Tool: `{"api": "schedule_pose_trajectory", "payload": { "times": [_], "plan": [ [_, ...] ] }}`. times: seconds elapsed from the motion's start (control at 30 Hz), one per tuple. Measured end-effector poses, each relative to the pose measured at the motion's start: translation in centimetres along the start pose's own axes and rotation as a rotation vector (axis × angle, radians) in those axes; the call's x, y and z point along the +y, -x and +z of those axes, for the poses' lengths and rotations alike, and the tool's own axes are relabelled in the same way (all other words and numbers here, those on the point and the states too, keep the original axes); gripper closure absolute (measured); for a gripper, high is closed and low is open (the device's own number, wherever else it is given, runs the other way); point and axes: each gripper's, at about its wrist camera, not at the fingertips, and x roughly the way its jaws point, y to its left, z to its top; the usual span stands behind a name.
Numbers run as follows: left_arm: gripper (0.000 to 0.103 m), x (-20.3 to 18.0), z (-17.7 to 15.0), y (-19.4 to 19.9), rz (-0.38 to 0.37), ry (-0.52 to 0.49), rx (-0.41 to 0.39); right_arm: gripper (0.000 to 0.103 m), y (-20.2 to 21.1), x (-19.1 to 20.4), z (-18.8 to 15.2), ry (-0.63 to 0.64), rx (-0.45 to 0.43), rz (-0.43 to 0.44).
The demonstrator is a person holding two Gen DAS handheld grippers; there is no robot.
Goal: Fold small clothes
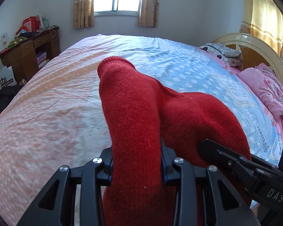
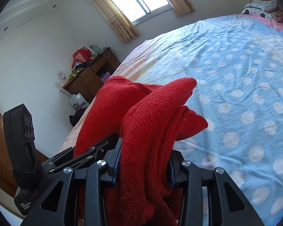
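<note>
We lift the red knit

Our left tool (image 1: 137, 169) and right tool (image 2: 143, 171) both pinch the red knit (image 1: 134, 101) above the bed (image 1: 47, 103); bunched folds could slip out.

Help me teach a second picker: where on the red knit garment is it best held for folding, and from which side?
Grip the red knit garment at its bunched outer edges, one in the left gripper, one in the right gripper, coming from the near side of the bed. The thick folds fill the jaws, and the middle hangs between.
</note>
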Motion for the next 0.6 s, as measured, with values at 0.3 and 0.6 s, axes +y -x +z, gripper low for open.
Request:
{"api": "schedule_pose_trajectory", "payload": {
  "times": [0.3, 0.6],
  "plan": [
    [0.066, 6.5, -2.0, 3.3, 0.069, 0.115, -0.026, 0.063, -2.3, 7.2, -2.2, 0.097, 0.059, 0.079],
    [0.066, 14.2, -3.1, 6.0, 0.212, 0.214, -0.067, 0.063, -7.1, 16.2, -3.9, 0.207, 0.129, 0.186]
  ]
}}
